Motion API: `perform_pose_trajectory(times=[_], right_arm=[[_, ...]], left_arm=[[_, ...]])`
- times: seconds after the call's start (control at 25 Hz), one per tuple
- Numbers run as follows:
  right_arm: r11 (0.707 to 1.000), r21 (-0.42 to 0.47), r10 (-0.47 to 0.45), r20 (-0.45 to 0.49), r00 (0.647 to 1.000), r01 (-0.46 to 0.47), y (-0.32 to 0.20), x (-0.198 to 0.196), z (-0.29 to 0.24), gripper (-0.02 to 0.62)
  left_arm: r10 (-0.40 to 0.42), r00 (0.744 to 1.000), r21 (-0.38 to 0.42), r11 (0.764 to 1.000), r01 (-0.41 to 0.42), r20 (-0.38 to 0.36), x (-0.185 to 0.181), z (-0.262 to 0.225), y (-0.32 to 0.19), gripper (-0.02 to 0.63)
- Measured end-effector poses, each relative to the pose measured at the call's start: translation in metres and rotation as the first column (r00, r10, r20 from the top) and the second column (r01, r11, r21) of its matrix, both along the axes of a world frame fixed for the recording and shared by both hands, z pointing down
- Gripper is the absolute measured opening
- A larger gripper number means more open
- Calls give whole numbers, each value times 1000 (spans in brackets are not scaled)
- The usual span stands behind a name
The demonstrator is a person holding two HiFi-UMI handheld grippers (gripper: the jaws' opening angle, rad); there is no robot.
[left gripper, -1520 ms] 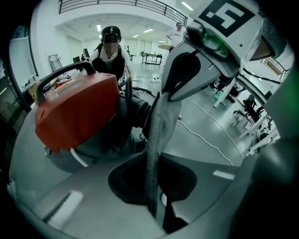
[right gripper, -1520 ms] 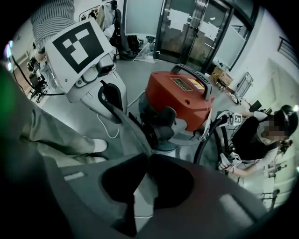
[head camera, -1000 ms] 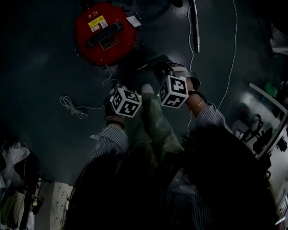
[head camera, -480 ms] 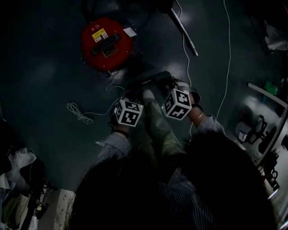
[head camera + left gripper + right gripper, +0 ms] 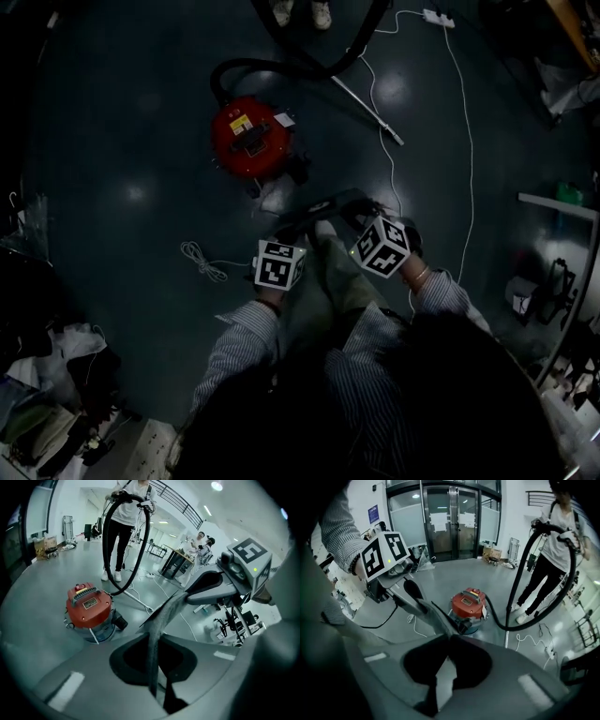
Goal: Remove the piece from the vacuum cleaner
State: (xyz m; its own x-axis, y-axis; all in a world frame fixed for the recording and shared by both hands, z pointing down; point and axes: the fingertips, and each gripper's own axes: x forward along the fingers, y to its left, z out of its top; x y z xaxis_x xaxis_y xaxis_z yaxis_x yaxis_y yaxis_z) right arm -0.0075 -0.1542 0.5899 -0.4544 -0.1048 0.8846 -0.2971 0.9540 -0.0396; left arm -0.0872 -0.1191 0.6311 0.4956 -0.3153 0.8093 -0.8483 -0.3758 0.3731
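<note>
Jaws on the left gripper (image 5: 157, 681) are pinched nearly together on one end of a thin grey piece (image 5: 161, 616); the right gripper (image 5: 440, 677) is clamped the same way on the other end, so the piece hangs stretched between the two, off the floor (image 5: 122, 141) and close in front of the person holding them. From the head view the piece (image 5: 323, 202) shows as a dark band running from the left gripper (image 5: 281, 232) to the right gripper (image 5: 361, 214).

The red vacuum (image 5: 248, 136) stands on the floor beyond the grippers, apart from the piece; its black hose (image 5: 309, 61) curls away from it and up to a second person (image 5: 555, 541), who stands past the vacuum and holds the hose in a loop. A metal wand (image 5: 370, 111) lies on the floor just right of the vacuum; a coiled white cord (image 5: 202, 261) lies on the floor to the left of the left gripper.
</note>
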Motion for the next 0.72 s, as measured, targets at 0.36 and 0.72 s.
perform_pose_trajectory(times=[0.36, 0.72], right_arm=[[990, 16, 137, 131, 982, -140, 7, 0, -118, 23], [975, -8, 216, 296, 930, -224, 7, -5, -196, 23]], left_arm=[[-62, 994, 62, 996, 67, -86, -2, -118, 0, 20], [-179, 968, 155, 966, 206, -173, -9, -200, -12, 20]])
